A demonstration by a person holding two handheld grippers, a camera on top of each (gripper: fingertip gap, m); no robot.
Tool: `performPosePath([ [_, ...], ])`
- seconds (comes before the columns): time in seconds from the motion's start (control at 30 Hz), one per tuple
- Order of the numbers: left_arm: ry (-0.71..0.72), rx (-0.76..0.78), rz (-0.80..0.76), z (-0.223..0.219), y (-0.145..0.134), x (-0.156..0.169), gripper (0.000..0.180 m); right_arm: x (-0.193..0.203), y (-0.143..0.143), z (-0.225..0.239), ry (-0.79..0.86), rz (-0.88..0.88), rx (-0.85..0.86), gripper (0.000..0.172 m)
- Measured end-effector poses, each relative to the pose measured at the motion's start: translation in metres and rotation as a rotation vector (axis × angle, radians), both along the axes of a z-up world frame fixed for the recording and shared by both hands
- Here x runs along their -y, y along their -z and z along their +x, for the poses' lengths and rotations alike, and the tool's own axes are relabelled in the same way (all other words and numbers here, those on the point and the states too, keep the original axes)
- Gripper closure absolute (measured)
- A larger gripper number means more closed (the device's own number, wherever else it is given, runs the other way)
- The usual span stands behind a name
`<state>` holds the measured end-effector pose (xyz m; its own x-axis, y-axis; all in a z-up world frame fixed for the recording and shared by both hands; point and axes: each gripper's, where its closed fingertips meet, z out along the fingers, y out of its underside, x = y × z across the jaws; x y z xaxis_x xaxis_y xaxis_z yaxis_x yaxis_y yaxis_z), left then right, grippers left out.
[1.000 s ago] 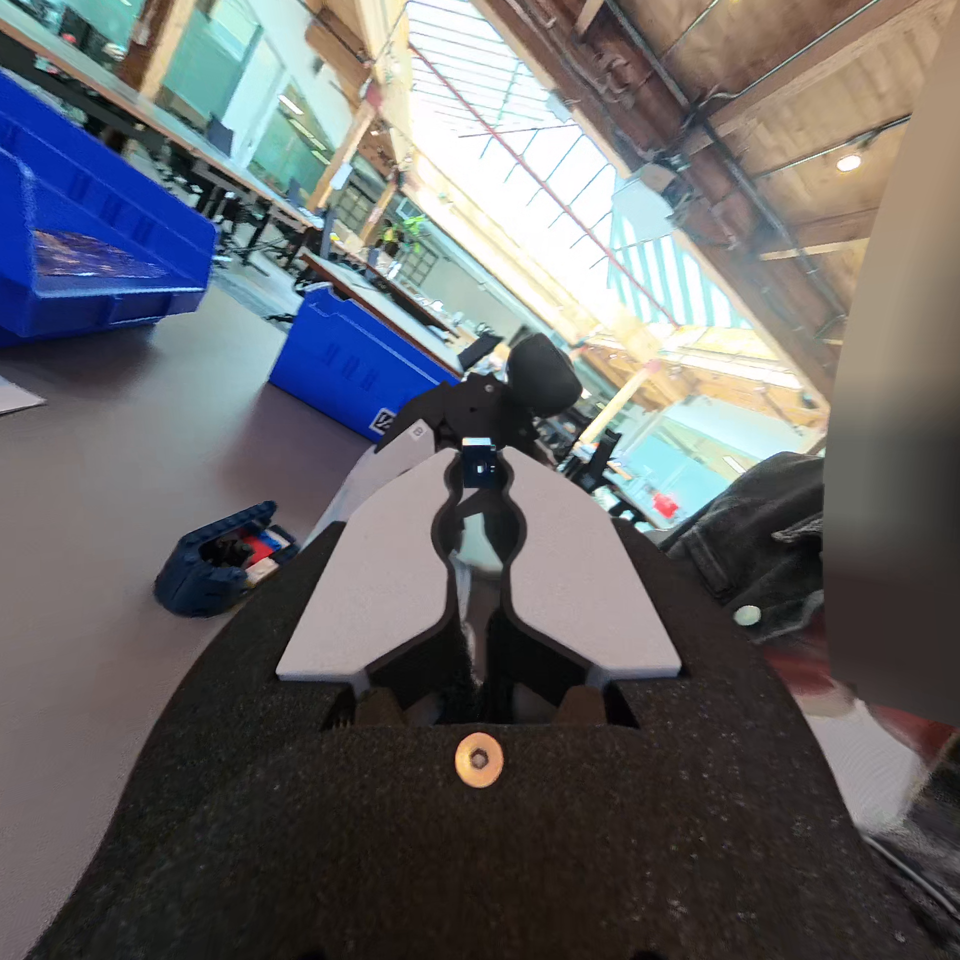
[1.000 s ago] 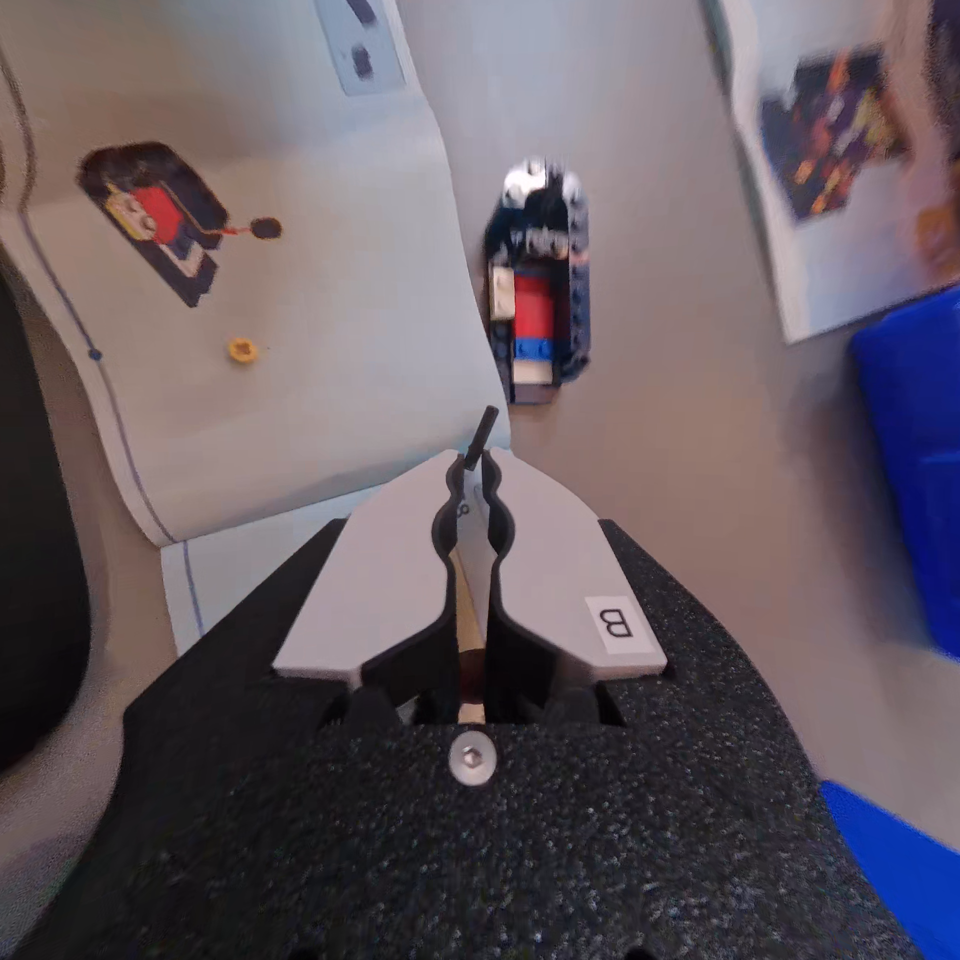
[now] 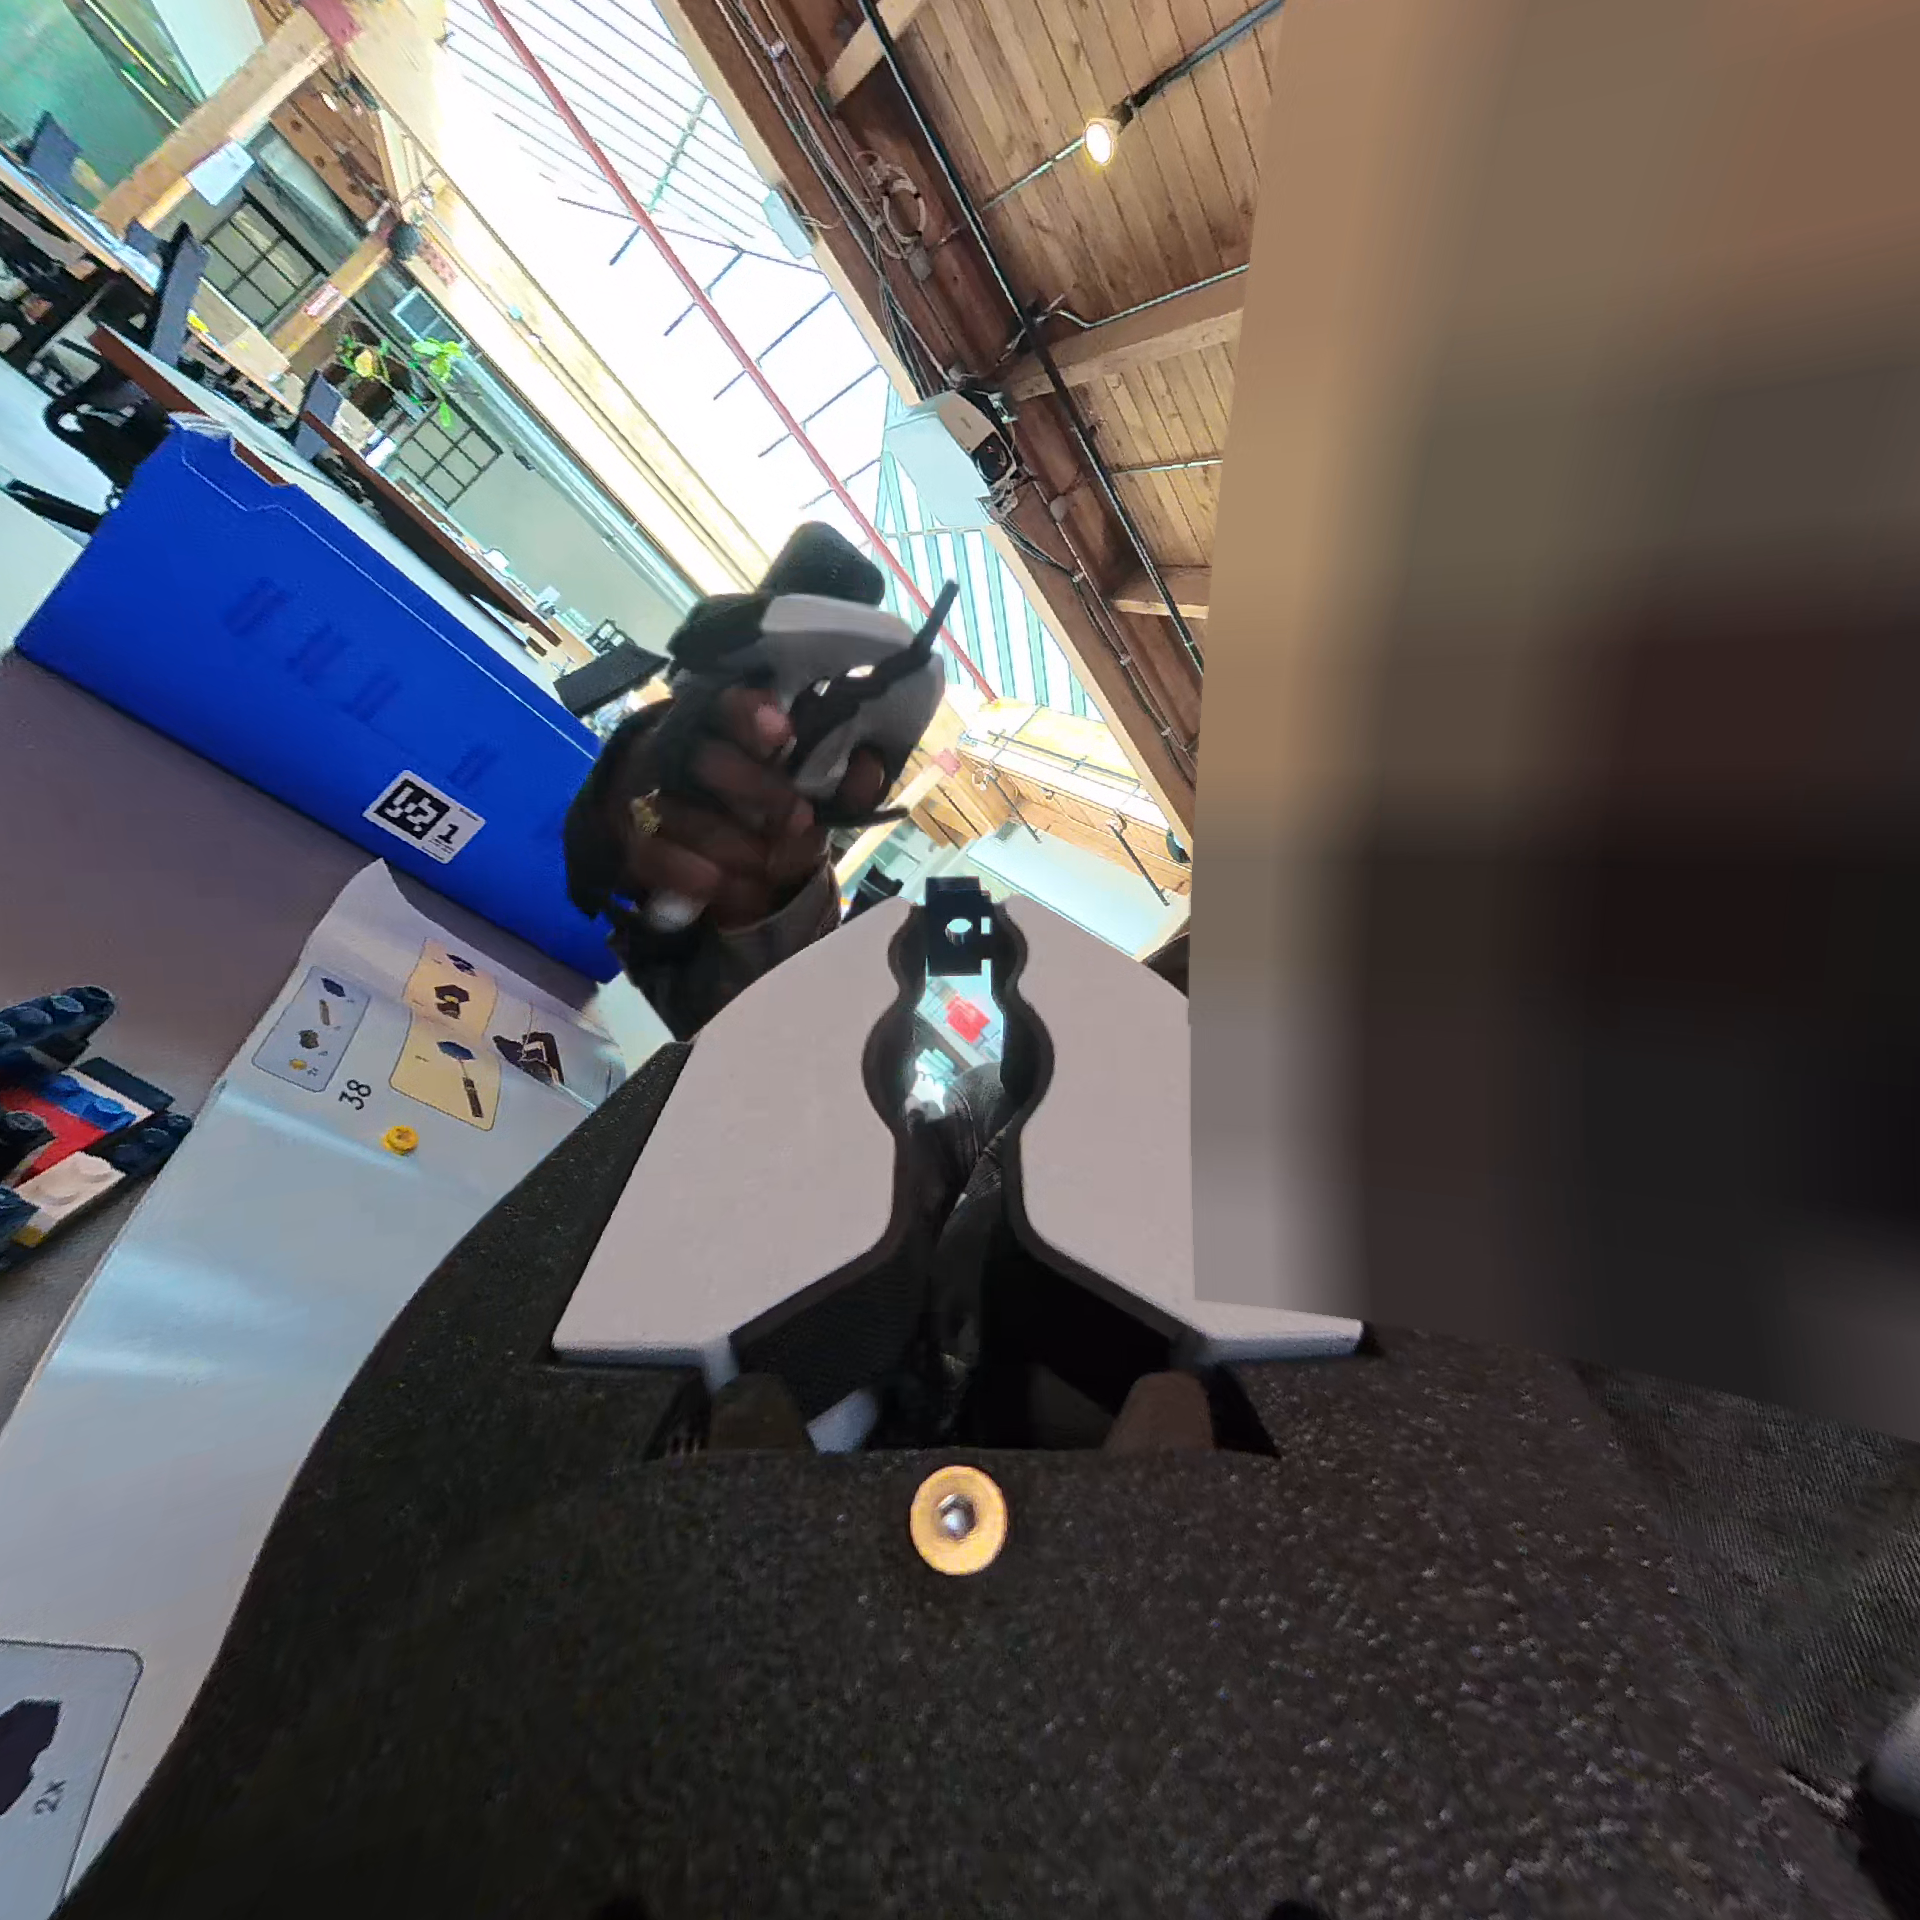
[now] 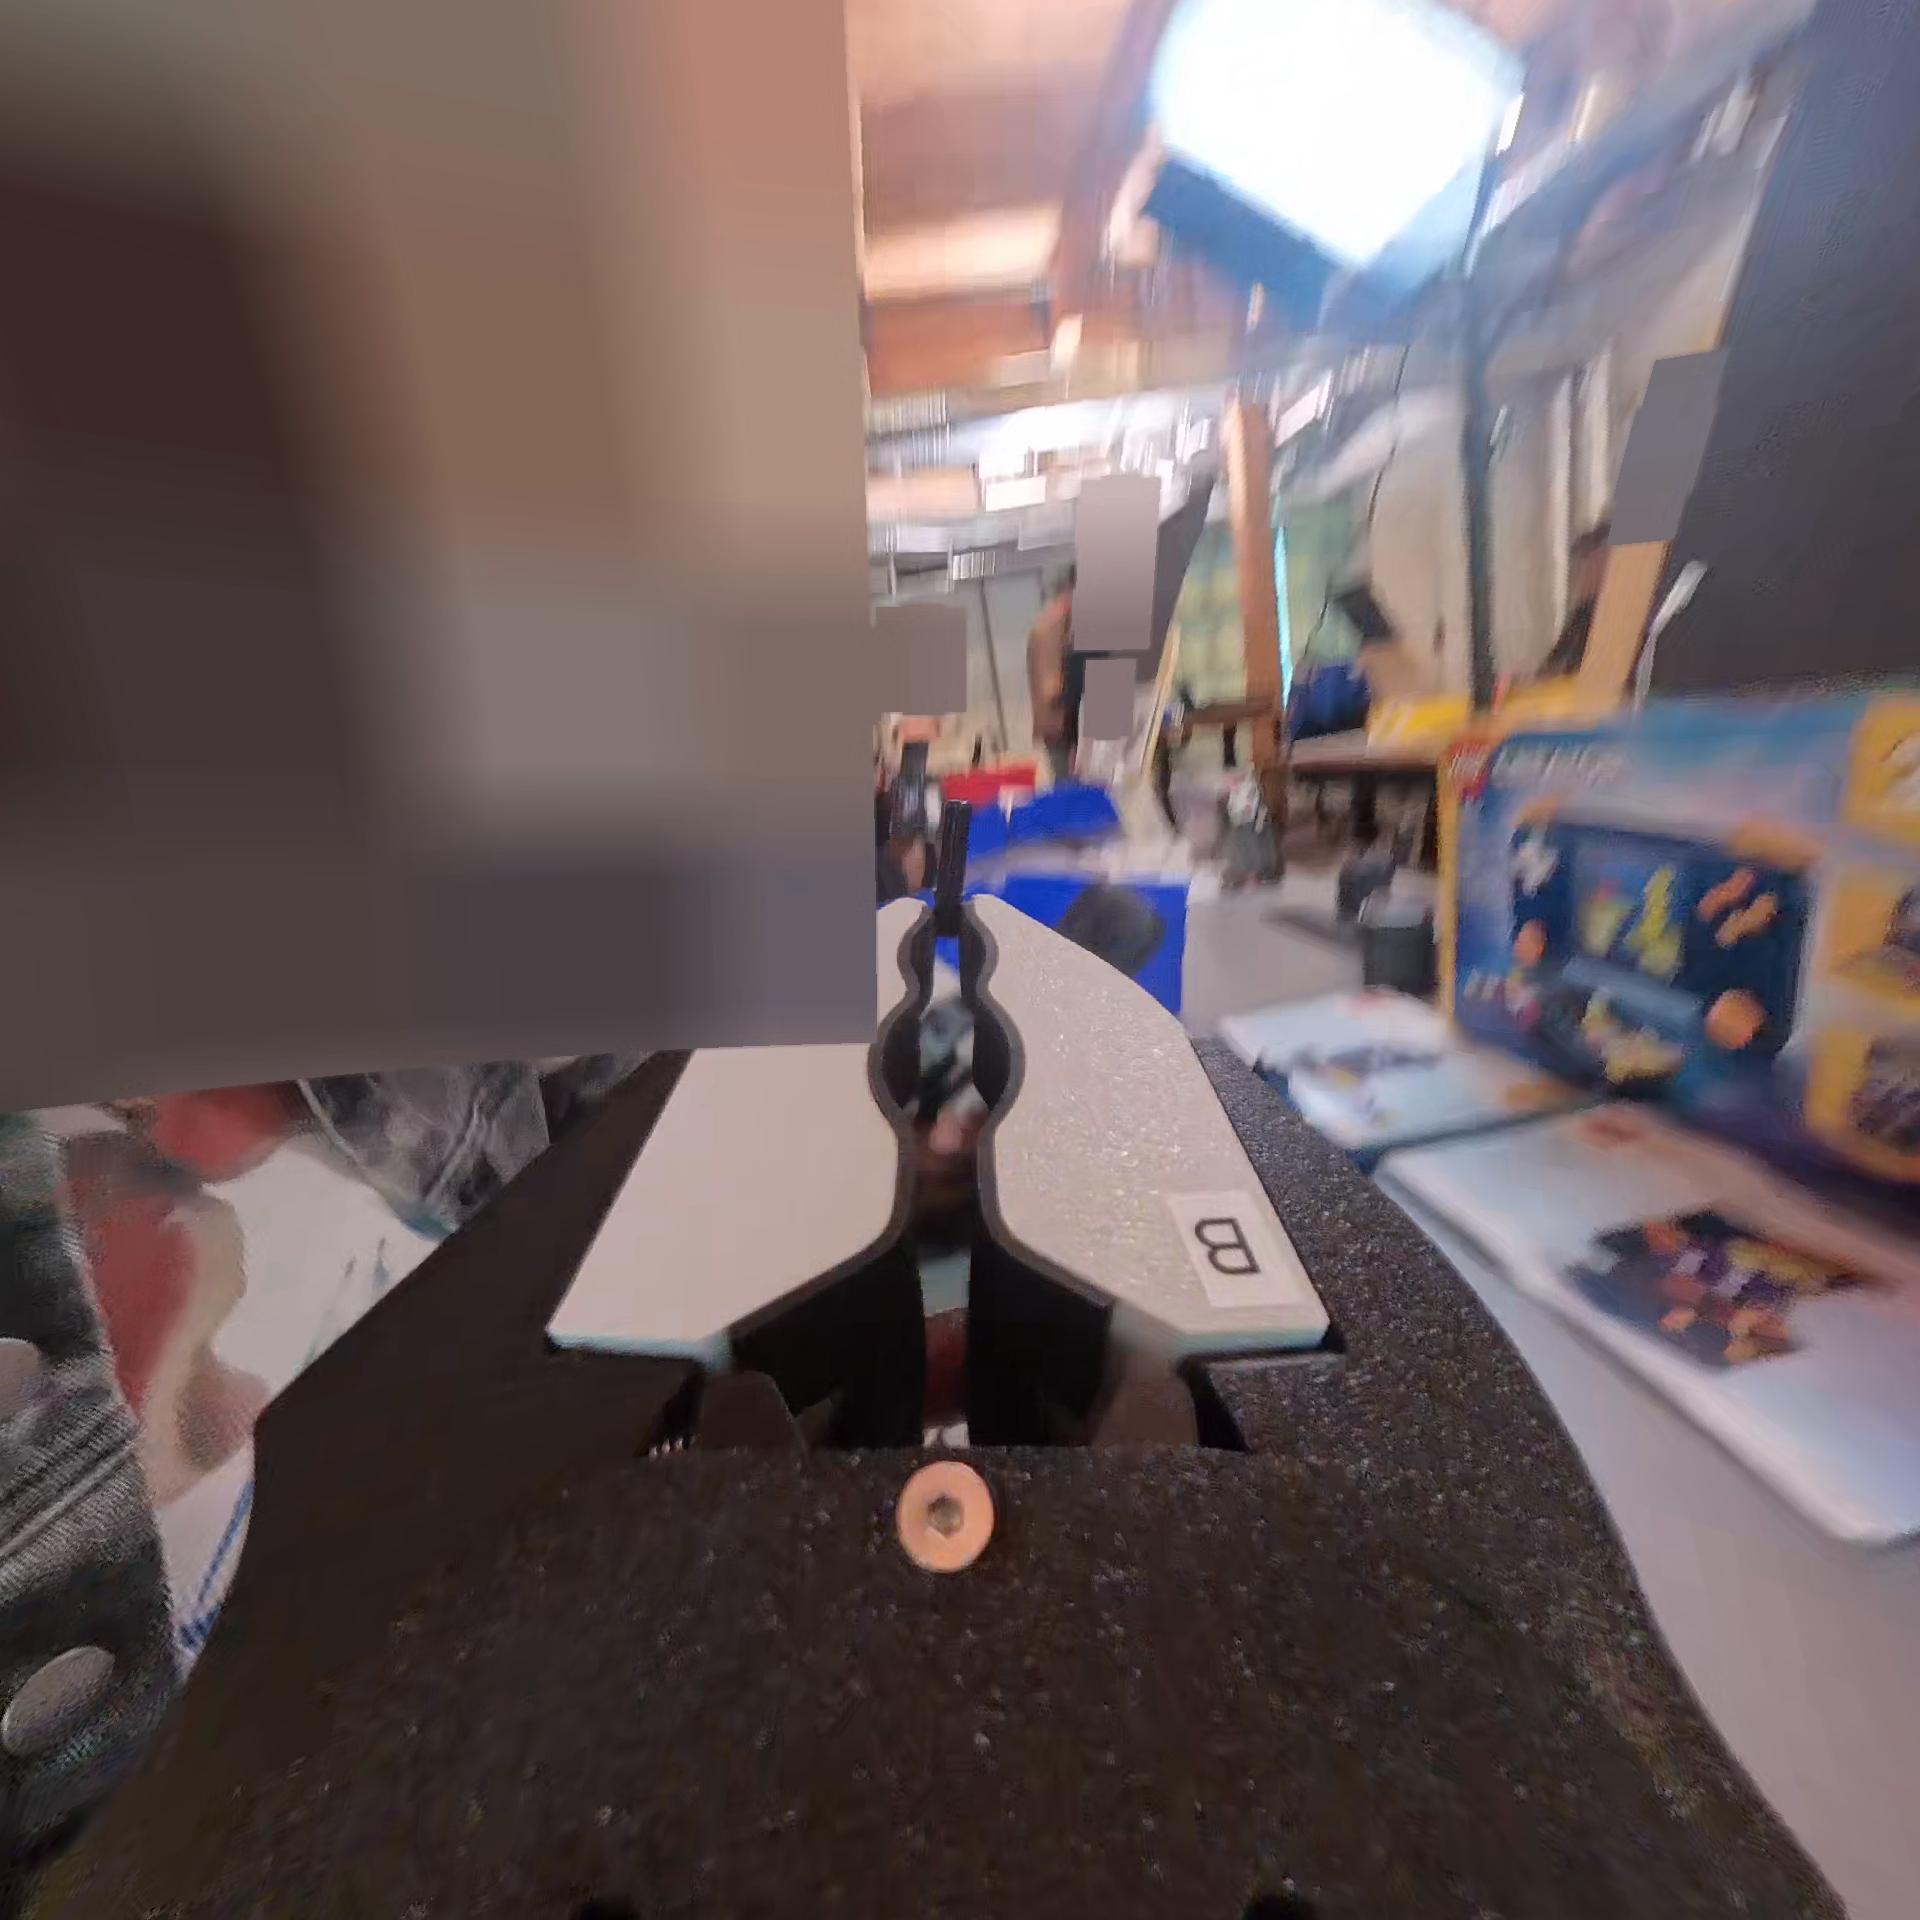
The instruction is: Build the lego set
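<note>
Grippers raised off the grey bench (image 3: 156, 831), each clamped on a small dark piece.

The left hand-held gripper (image 3: 958, 930) pinches a small dark-blue plastic brick with a round hole (image 3: 956, 927) at its fingertips; the right hand-held gripper (image 4: 949, 914) is closed on a thin black plastic rod (image 4: 952, 862) that sticks up past the tips. In the left view, a hand (image 3: 717, 810) covers much of the right gripper. An open instruction booklet (image 3: 312, 1195), a tiny yellow round stud (image 3: 400, 1140) on it, and a half-cropped brick model (image 3: 62, 1101) lie below. The right view is blurred; a colourful toy box (image 4: 1662, 894) is barely legible.
</note>
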<state>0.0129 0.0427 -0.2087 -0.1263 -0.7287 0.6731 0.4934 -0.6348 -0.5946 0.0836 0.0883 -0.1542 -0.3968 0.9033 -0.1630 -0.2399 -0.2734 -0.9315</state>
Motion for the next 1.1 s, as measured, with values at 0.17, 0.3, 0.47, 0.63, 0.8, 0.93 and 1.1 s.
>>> performPosePath([
  [0.17,0.005,0.015,-0.004,0.0,-0.002,0.0,0.169,-0.021,-0.039,0.061,0.018,-0.061,-0.271,0.168],
  [0.3,0.018,0.012,-0.01,0.001,-0.001,0.001,0.169,-0.029,-0.028,0.054,0.049,-0.059,-0.216,0.168],
  [0.47,0.014,-0.012,-0.019,0.003,0.003,0.0,0.169,-0.023,-0.016,0.039,0.037,-0.033,-0.138,0.168],
  [0.63,0.014,-0.065,-0.014,0.007,0.009,0.0,0.169,-0.026,-0.013,0.038,0.036,-0.048,-0.13,0.168],
  [0.8,0.014,-0.109,-0.01,0.011,0.014,0.001,0.17,-0.027,-0.013,0.039,0.036,-0.055,-0.133,0.168],
  [0.93,0.009,-0.134,-0.005,0.013,0.017,0.0,0.169,-0.027,-0.013,0.039,0.037,-0.059,-0.135,0.168],
  [1.1,0.001,-0.151,-0.007,0.013,0.019,-0.001,0.169,-0.026,-0.011,0.037,0.035,-0.054,-0.122,0.168],
])
